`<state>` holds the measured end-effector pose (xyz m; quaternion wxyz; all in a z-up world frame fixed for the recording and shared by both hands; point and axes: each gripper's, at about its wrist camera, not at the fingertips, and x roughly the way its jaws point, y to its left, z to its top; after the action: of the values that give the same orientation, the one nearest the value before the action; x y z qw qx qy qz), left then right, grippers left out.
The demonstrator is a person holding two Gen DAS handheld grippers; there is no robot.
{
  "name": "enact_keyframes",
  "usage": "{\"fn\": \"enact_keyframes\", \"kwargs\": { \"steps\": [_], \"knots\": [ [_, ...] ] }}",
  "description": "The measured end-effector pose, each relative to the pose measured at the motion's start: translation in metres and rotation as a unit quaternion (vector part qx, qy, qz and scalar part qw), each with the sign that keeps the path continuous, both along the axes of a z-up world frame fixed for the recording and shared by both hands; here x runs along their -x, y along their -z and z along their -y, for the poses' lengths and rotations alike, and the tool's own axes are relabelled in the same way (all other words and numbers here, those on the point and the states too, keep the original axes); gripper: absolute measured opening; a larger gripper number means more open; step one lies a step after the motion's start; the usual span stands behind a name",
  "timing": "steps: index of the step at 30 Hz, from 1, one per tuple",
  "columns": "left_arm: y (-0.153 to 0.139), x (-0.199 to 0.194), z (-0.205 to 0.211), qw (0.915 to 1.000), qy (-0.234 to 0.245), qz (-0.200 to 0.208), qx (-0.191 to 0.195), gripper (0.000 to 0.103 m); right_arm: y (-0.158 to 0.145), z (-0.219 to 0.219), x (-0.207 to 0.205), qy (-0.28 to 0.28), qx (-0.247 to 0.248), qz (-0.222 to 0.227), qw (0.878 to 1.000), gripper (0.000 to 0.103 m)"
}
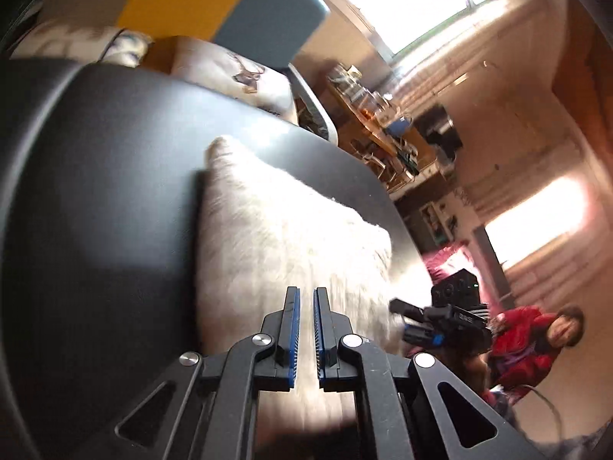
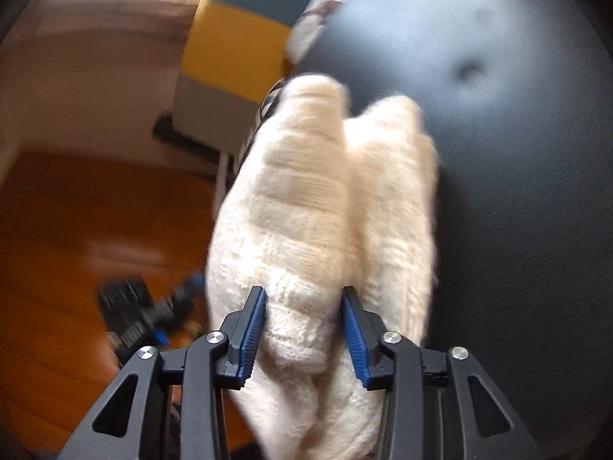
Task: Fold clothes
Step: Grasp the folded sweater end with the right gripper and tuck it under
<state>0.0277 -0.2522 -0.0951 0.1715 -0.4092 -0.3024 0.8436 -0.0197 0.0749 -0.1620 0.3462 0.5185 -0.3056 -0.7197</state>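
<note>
While my right gripper [image 2: 302,322] clamps the cream sweater [image 2: 325,199] at the black table [image 2: 517,153] edge, my left gripper [image 1: 305,318] hovers nearly closed, empty.

Left gripper [image 1: 305,295], nearly closed, above cream garment [image 1: 283,237].
</note>
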Motion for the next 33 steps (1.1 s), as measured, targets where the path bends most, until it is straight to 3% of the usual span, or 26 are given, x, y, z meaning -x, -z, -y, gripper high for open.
{"fn": "enact_keyframes", "kwargs": {
  "steps": [2, 4, 5, 6, 9, 11, 15, 18, 23, 25, 27, 29, 30, 31, 32, 33],
  "knots": [
    [0.001, 0.024, -0.039, 0.999, 0.019, 0.0, 0.039, 0.006, -0.027, 0.003, -0.006, -0.003, -0.032, -0.049, 0.998, 0.015],
    [0.0, 0.041, -0.068, 0.9969, 0.039, -0.005, 0.068, 0.006, -0.06, 0.001, -0.017, -0.012, -0.058, -0.112, 0.992, 0.014],
    [-0.002, 0.045, -0.076, 0.9959, 0.049, -0.01, 0.076, 0.006, -0.064, -0.002, -0.02, -0.013, -0.078, -0.121, 0.989, 0.014],
    [-0.005, 0.049, -0.084, 0.9947, 0.059, -0.015, 0.083, 0.007, -0.062, -0.006, -0.021, -0.013, -0.095, -0.12, 0.988, 0.014],
    [-0.002, 0.054, -0.1, 0.99, 0.087, -0.018, 0.11, 0.01, -0.014, -0.009, -0.018, -0.011, -0.134, -0.048, 0.99, 0.013],
    [0.009, 0.056, -0.106, 0.9883, 0.102, -0.002, 0.114, 0.01, 0.002, -0.018, -0.017, 0.007, -0.082, -0.028, 0.996, 0.014],
    [0.019, 0.058, -0.113, 0.9872, 0.104, 0.018, 0.119, 0.01, 0.003, -0.024, -0.013, 0.008, -0.062, -0.022, 0.998, 0.015],
    [0.011, 0.052, -0.108, 0.9895, 0.091, 0.015, 0.111, 0.01, -0.003, -0.038, -0.014, 0.016, -0.036, -0.024, 0.999, 0.027],
    [0.0, 0.036, -0.09, 0.9919, 0.067, 0.01, 0.107, 0.01, -0.015, -0.076, -0.001, 0.105, -0.011, -0.046, 0.993, 0.037],
    [-0.002, 0.033, -0.085, 0.9934, 0.06, 0.009, 0.097, 0.01, -0.007, -0.085, 0.006, 0.12, -0.015, -0.028, 0.992, 0.039],
    [-0.002, 0.036, -0.088, 0.9929, 0.058, 0.008, 0.104, 0.012, 0.005, -0.081, 0.015, 0.117, -0.034, -0.007, 0.993, 0.038],
    [-0.002, 0.041, -0.097, 0.9909, 0.062, 0.007, 0.119, 0.013, 0.011, -0.062, 0.019, 0.093, -0.062, -0.012, 0.994, 0.038],
    [-0.001, 0.044, -0.102, 0.9907, 0.065, 0.007, 0.119, 0.013, 0.012, -0.055, 0.024, 0.077, -0.052, -0.007, 0.996, 0.038],
    [0.0, 0.046, -0.106, 0.9905, 0.069, 0.008, 0.119, 0.013, 0.01, -0.046, 0.028, 0.065, -0.055, -0.012, 0.996, 0.031],
    [0.002, 0.048, -0.11, 0.9904, 0.072, 0.009, 0.118, 0.013, 0.0, -0.035, 0.029, 0.061, -0.081, -0.042, 0.994, 0.019],
    [0.003, 0.05, -0.115, 0.9902, 0.075, 0.01, 0.117, 0.013, -0.013, -0.025, 0.028, 0.056, -0.099, -0.077, 0.991, 0.014]
  ]
}}
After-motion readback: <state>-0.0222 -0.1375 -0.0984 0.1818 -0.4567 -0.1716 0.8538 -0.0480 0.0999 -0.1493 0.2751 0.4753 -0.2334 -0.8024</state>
